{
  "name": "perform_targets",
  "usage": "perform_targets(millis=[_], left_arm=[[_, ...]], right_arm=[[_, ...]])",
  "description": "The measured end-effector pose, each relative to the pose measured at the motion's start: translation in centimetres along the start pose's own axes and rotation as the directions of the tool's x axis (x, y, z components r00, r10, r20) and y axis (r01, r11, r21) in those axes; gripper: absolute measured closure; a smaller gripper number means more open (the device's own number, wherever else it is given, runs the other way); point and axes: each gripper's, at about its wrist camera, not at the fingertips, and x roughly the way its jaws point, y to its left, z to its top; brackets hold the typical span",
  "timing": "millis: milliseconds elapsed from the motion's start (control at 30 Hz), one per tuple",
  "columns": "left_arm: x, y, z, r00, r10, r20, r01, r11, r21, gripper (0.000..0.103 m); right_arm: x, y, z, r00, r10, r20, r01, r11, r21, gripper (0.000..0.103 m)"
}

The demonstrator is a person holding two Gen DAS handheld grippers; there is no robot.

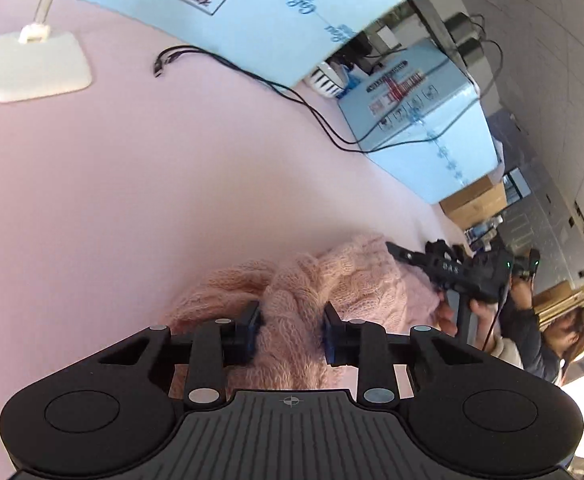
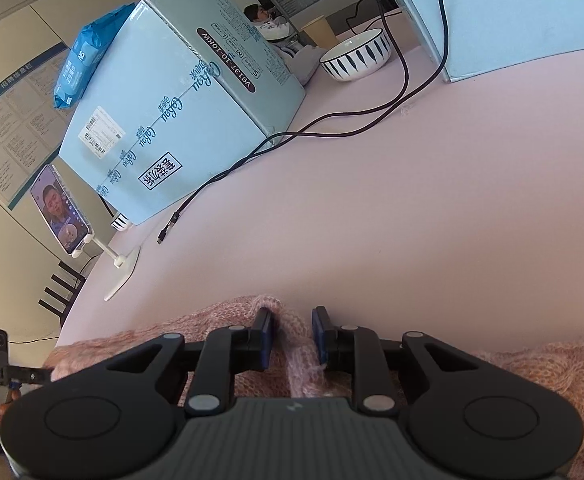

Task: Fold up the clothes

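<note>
A pink cable-knit sweater (image 1: pixel 332 280) is seen bunched in a loose heap on the pink table surface (image 1: pixel 152 180), at the near edge of it, close under both cameras. No flat panel, squared edge or stacked layer can be made out in either view, so the folding is judged to be at an early stage: the garment is gathered and lifted in places, not yet laid out or creased. Whether any fold has already been made is hidden by the gripper bodies.

A ridge of the knit is pinched by the left gripper (image 1: pixel 292 332), its fingers drawn in against a thick roll of fabric that fills the gap between them. In the right wrist view, a narrower strand of the sweater (image 2: pixel 228 320) is likewise held by the right gripper (image 2: pixel 294 336), the fingers closed onto it, with more knit spread to either side below. The right gripper is also seen from the left wrist view, just beyond the sweater, held in a hand.

What is left, by this judgement, is nearly all of the work: spreading, sleeves brought in, body doubled over.

Further from the sweater, a black cable (image 2: pixel 292 136) is trailed across the table towards light blue cartons (image 2: pixel 164 100). Beyond the cable a striped bowl (image 2: pixel 356 58) is set between the cartons. Well to the left of the sweater a phone (image 2: pixel 61 208) is propped on a white stand (image 2: pixel 122 276).
</note>
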Motion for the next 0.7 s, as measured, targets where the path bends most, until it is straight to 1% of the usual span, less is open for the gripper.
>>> perform_targets(millis=[33,67,100,133,167,200,233,267,300,333,367,400,433,467,500,533,567,600,633,700], left_arm=[[0.5,0.9,0.4,1.0,-0.013,-0.011,0.012,0.999,-0.033,0.072],[1.0,1.7,0.8,0.999,-0.025,-0.019,0.024,0.998,-0.062,0.072],[1.2,2.4,1.1,0.998,-0.062,-0.029,0.059,0.994,-0.09,0.07],[1.1,2.5,1.3,0.996,-0.075,-0.038,0.071,0.992,-0.103,0.068],[1.1,2.5,1.4,0.996,-0.083,-0.046,0.077,0.991,-0.112,0.06],[0.5,1.8,1.4,0.998,-0.057,-0.039,0.053,0.995,-0.086,0.047],[-0.3,1.0,1.4,0.999,-0.025,-0.028,0.023,0.998,-0.054,0.04],[-1.1,0.2,1.3,1.0,0.003,-0.007,-0.004,1.0,-0.017,0.029],[-2.3,-1.2,0.9,0.999,0.03,0.042,-0.032,0.998,0.046,0.026],[-3.6,-2.3,0.6,0.995,0.034,0.091,-0.043,0.994,0.1,0.025],[-4.4,-3.5,0.3,0.991,0.016,0.133,-0.035,0.989,0.141,0.024],[-5.1,-4.5,-0.1,0.985,-0.022,0.17,-0.007,0.985,0.172,0.022],[-5.5,-5.3,-0.4,0.978,-0.076,0.196,0.036,0.979,0.2,0.021],[-5.5,-5.9,-0.5,0.971,-0.118,0.205,0.072,0.973,0.218,0.019],[-5.0,-6.7,-0.8,0.962,-0.18,0.203,0.129,0.962,0.24,0.017],[-4.1,-7.3,-1.2,0.96,-0.211,0.185,0.162,0.955,0.249,0.016],[-2.6,-8.0,-1.3,0.968,-0.189,0.166,0.145,0.959,0.244,0.014],[-0.9,-8.6,-1.4,0.976,-0.158,0.148,0.12,0.964,0.236,0.014],[0.8,-8.8,-1.7,0.984,-0.13,0.12,0.099,0.966,0.237,0.014],[4.4,-9.1,-2.3,0.995,-0.075,0.061,0.058,0.968,0.243,0.014]], right_arm=[[-0.6,0.0,0.0,1.0,0.003,0.01,-0.003,1.0,0.007,0.062],[-1.7,0.1,0.2,0.999,0.0,0.039,0.0,1.0,0.0,0.052],[-2.9,0.2,0.3,0.997,-0.004,0.075,0.005,1.0,-0.01,0.047],[-4.1,0.3,0.4,0.994,-0.008,0.11,0.01,1.0,-0.021,0.045],[-6.5,0.3,0.5,0.986,-0.022,0.165,0.03,0.999,-0.044,0.037],[-8.5,0.2,0.5,0.979,-0.036,0.2,0.047,0.997,-0.054,0.03],[-10.0,0.0,0.4,0.976,-0.044,0.215,0.056,0.997,-0.053,0.028],[-11.9,-0.4,0.1,0.975,-0.044,0.219,0.055,0.997,-0.046,0.027],[-14.0,-0.9,-0.5,0.977,-0.039,0.21,0.047,0.998,-0.035,0.026],[-15.7,-1.5,-1.2,0.979,-0.036,0.201,0.041,0.999,-0.022,0.025],[-17.2,-2.1,-2.0,0.98,-0.034,0.194,0.036,0.999,-0.009,0.024],[-18.4,-2.6,-2.9,0.98,-0.047,0.194,0.048,0.999,-0.001,0.024],[-19.5,-3.2,-3.8,0.978,-0.065,0.196,0.065,0.998,0.005,0.024],[-20.5,-3.7,-4.9,0.973,-0.106,0.203,0.108,0.994,0.003,0.023],[-21.0,-4.1,-5.8,0.967,-0.149,0.209,0.153,0.988,-0.004,0.023],[-21.5,-4.4,-6.6,0.958,-0.189,0.214,0.196,0.981,-0.011,0.023],[-21.6,-5.0,-7.3,0.947,-0.233,0.22,0.244,0.97,-0.02,0.023],[-21.3,-5.3,-7.7,0.94,-0.255,0.226,0.268,0.963,-0.026,0.023],[-21.1,-5.5,-7.9,0.938,-0.258,0.23,0.272,0.962,-0.03,0.023],[-19.6,-5.1,-8.1,0.937,-0.242,0.252,0.27,0.959,-0.082,0.023]])
